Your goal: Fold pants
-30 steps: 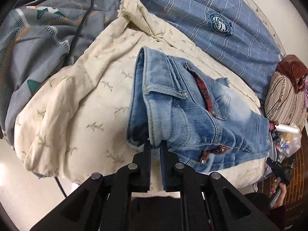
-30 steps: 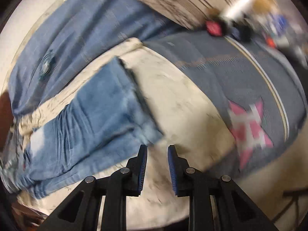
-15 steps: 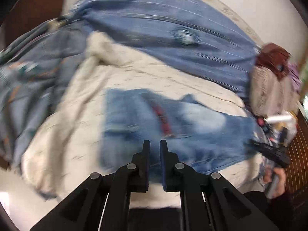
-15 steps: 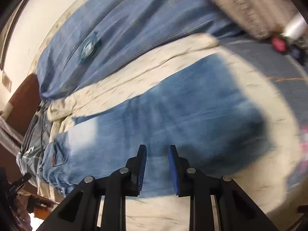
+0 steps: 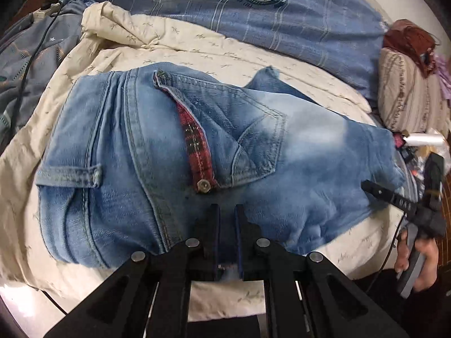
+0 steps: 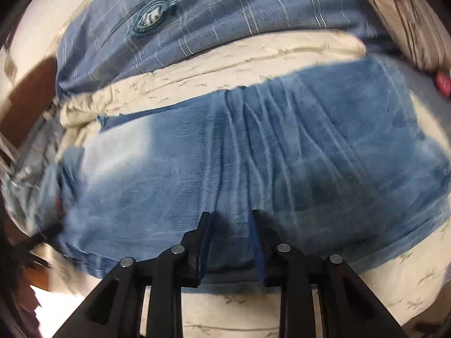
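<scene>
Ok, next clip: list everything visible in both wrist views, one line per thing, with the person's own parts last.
jeans: one, faded blue with a red plaid pocket trim, lying flat on the quilt
quilt: one, cream with a sprig print, under the jeans
checked cover: one, blue with a round badge, behind the quilt
patterned blanket: one, grey-blue, far left
cable: one, black, across that blanket
striped pillow: one, beige, far right
left gripper: black, shut, over the jeans
right gripper: black with blue pads, jaws just opening, nothing pinched
hand: one, holding the right gripper

Folded jeans [image 5: 146, 174] lie on cream quilt [image 5: 197, 45].
</scene>
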